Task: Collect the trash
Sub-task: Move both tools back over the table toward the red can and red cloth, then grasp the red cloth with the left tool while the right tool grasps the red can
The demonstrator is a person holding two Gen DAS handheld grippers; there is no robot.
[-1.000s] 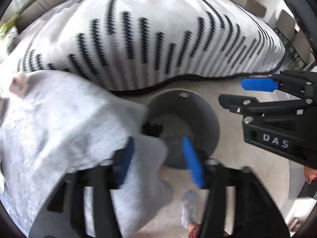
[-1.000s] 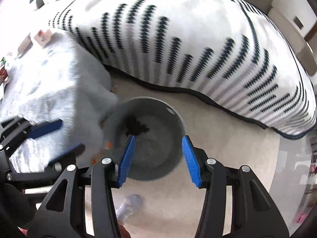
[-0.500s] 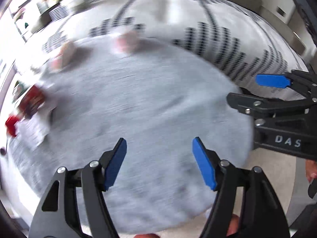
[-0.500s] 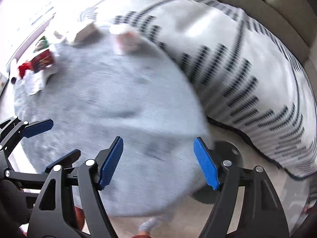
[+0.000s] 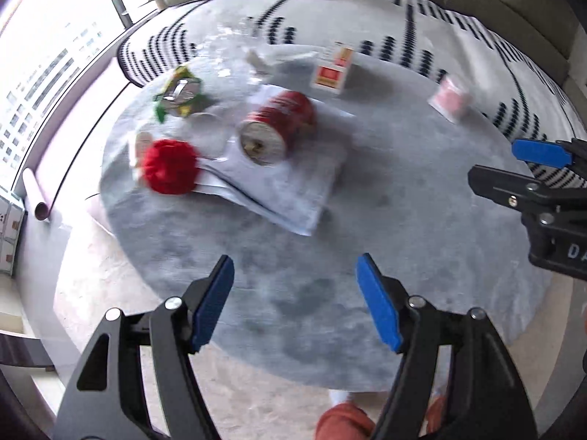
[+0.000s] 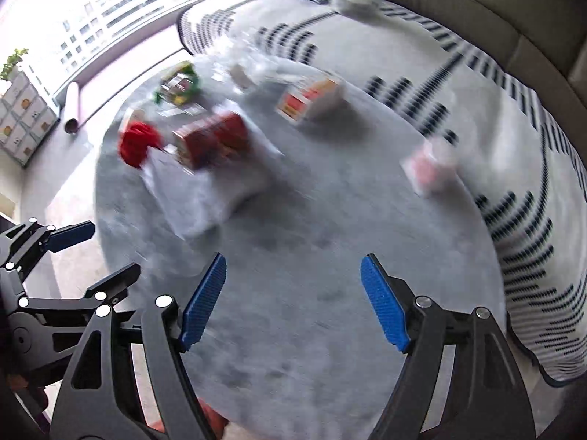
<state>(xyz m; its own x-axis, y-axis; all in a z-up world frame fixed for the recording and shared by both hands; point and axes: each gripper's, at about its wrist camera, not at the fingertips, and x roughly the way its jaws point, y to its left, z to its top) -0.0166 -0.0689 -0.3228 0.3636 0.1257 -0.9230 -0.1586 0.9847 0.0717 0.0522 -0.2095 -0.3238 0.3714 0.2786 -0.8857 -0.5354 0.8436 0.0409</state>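
You swing both tongs away from the bin to the round desk [image 5: 422, 220] — left tongs [image 5: 295, 300] and right tongs [image 6: 293, 300] spread, empty; the red can [image 5: 279, 124] lies ahead on paper [image 5: 286, 187] — next pickup.

Looks like we're in somebody's living room, high up in an apartment. There's a round grey table [image 5: 422, 256] standing on a black-and-white patterned rug [image 6: 422, 84]. Past the rug's far edge we get an olive sofa [image 6: 513, 3], and to the table's left big floor-level windows [image 5: 40, 73] showing tower blocks outside.
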